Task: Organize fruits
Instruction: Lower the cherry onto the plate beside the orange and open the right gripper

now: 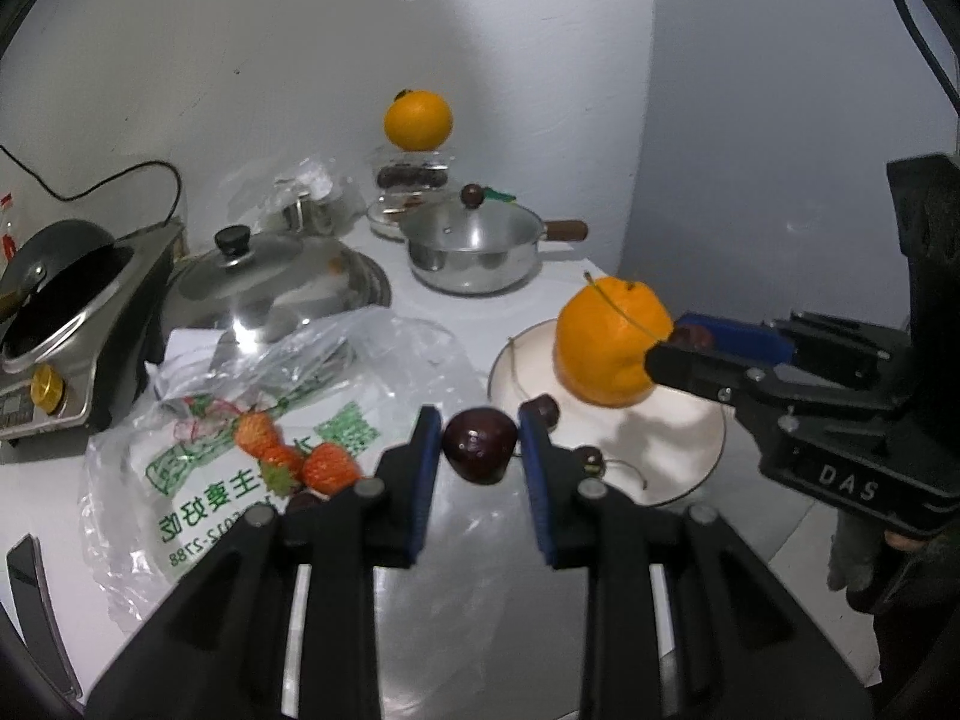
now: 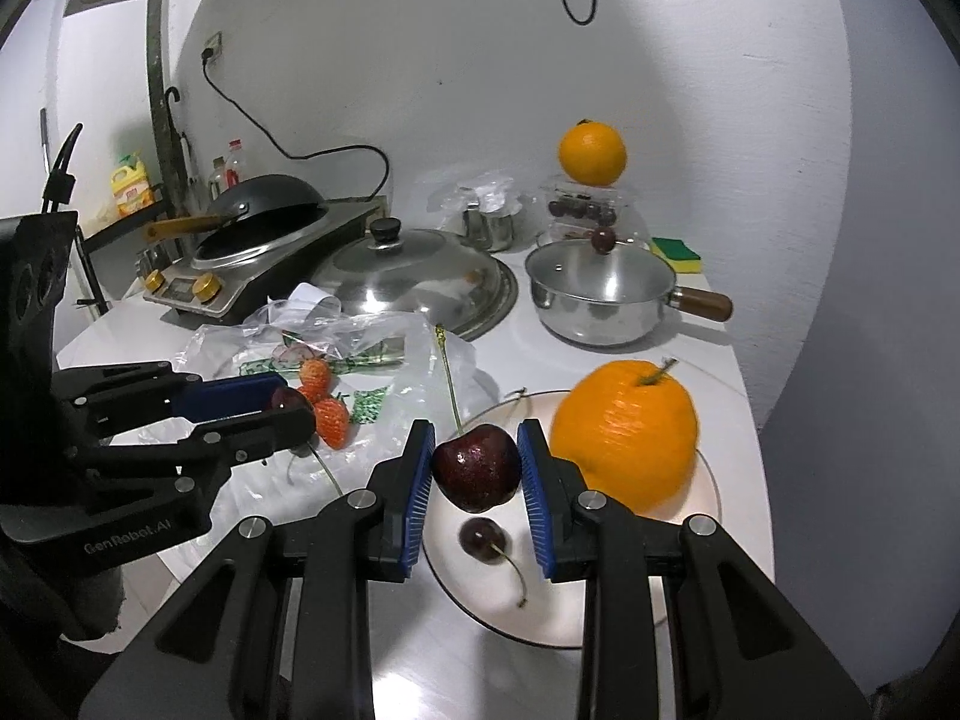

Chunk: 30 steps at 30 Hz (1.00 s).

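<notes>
A white countertop [image 2: 690, 354] carries the clutter: an induction cooker with a dark wok [image 2: 264, 204] at the back left, a large steel lid [image 2: 420, 276] lying flat beside it, and a lidded steel saucepan [image 2: 600, 294] with a wooden handle to the right. Behind the saucepan an orange [image 2: 593, 153] sits on top of a clear container of dark fruit. A crumpled plastic bag [image 1: 240, 420] lies in front of the lid with three strawberries [image 1: 294, 456] on it. On the near right stands a white plate [image 2: 480, 600] holding a big orange [image 2: 624, 432] and a loose cherry [image 2: 483, 540]. The left gripper [image 1: 480, 450] is clamped on a dark cherry [image 1: 480, 445] held off the counter, near the plate's edge — and the right gripper [image 2: 477, 462] pinches another stemmed cherry [image 2: 477, 468] above the plate.
</notes>
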Tool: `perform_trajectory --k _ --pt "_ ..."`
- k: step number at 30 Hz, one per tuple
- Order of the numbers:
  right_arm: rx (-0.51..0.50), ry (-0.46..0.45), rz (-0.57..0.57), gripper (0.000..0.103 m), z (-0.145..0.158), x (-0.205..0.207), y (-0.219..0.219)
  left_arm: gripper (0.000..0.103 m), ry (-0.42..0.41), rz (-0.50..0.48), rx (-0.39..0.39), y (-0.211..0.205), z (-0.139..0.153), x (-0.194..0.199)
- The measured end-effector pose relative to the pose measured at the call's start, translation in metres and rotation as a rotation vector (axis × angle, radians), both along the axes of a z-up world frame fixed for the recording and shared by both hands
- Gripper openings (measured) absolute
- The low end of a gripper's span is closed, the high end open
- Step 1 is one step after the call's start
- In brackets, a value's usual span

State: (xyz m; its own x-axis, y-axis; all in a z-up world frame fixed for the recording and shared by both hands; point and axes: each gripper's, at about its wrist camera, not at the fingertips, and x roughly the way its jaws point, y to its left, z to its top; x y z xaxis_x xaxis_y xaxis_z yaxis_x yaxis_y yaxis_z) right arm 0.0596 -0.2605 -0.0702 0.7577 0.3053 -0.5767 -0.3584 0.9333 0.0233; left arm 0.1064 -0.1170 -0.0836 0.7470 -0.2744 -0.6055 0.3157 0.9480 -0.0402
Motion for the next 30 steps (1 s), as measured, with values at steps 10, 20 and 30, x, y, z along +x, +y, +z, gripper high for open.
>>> perform_trajectory --k 10,20,30 --pt "0.013 -0.002 -0.035 0.03 -0.001 -0.008 -0.029 0.028 -0.002 -0.032 0.017 -0.029 0.003 0.0" --pt "0.029 0.003 -0.071 0.03 -0.007 -0.01 -0.057 0.028 0.008 -0.059 0.033 -0.054 0.001 0.005" --pt "0.037 0.042 -0.087 0.03 -0.024 -0.004 -0.073 0.028 0.05 -0.081 0.035 -0.07 -0.015 0.019"
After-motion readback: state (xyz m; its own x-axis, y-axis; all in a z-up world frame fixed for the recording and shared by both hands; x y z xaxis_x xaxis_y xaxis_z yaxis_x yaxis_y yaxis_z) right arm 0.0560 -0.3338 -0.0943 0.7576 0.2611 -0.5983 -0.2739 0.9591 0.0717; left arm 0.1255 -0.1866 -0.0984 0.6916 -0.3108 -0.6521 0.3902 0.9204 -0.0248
